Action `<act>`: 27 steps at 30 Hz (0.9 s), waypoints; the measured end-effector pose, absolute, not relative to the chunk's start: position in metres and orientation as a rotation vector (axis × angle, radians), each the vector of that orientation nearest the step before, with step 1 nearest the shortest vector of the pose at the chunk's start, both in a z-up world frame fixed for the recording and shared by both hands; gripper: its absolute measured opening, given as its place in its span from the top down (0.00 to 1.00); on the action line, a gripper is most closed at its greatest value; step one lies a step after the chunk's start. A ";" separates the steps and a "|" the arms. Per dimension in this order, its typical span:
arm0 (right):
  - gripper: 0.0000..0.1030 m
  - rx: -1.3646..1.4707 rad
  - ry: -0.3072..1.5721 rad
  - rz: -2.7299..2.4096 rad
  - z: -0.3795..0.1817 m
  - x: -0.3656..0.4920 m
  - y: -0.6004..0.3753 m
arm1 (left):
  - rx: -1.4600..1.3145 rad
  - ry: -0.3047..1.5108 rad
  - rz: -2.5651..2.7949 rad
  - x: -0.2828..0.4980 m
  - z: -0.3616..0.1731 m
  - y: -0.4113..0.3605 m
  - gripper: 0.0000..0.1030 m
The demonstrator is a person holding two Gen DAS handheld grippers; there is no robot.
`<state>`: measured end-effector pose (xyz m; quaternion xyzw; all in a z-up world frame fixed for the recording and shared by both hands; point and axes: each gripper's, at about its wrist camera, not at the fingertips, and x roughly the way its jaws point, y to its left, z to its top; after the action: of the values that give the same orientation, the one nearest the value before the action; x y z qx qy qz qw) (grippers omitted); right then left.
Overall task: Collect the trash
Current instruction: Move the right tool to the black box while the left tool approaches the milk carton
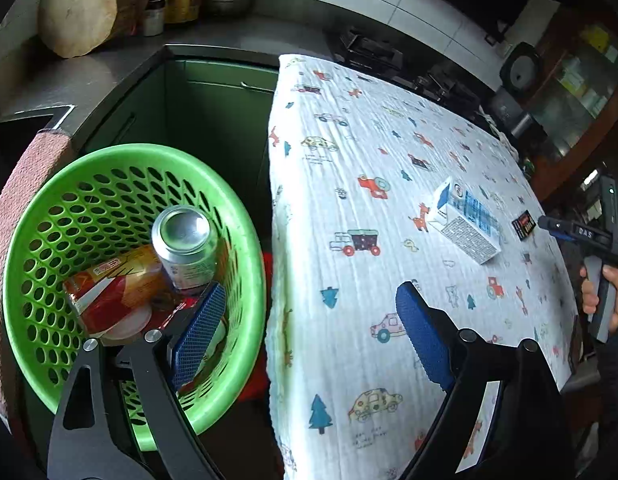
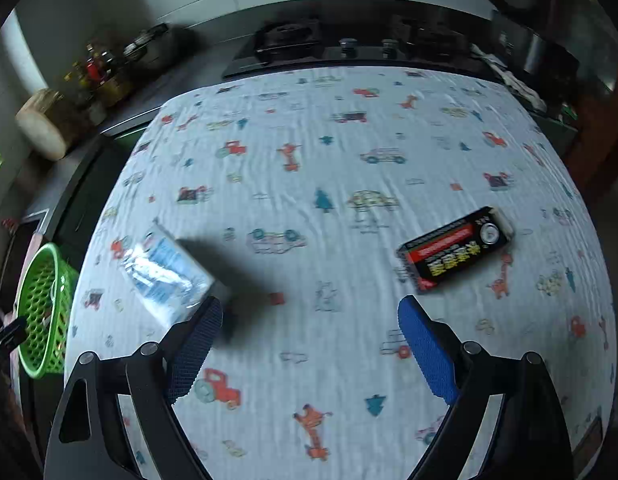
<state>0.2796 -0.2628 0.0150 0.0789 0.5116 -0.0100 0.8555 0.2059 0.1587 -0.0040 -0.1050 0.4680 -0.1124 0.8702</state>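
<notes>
Two bits of trash are lying out on the table with the white vehicle-print cloth [image 2: 349, 280]: a white-and-blue paper carton [image 2: 165, 272] on its side and a small black-and-red cardboard box [image 2: 457, 250]. Landmark is the green perforated plastic basket [image 1: 41, 240], sitting off the table's left edge; it's already holding a silver drink can [image 1: 185, 248] and a red-and-yellow wrapper [image 1: 117, 292].

The right gripper [image 2: 309, 344] is hovering over the cloth between the two, fingers spread wide and gripping nothing. The left gripper [image 1: 309, 328] is also released and empty, straddling the basket rim and the table edge.

I'm guessing the next pick is just starting, carton or black box. There's plenty of bare cloth around both; the carry to the basket means crossing that left edge.
</notes>
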 end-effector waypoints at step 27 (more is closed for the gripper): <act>0.26 0.421 1.149 -0.508 -0.039 0.355 -0.362 | -0.182 1.009 -0.346 0.233 -0.021 0.125 0.15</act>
<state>0.3548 -0.3624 -0.0391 0.1955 0.5332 -0.2360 0.7885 0.2330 0.1246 -0.0206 -0.0864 0.4802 -0.1645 0.8572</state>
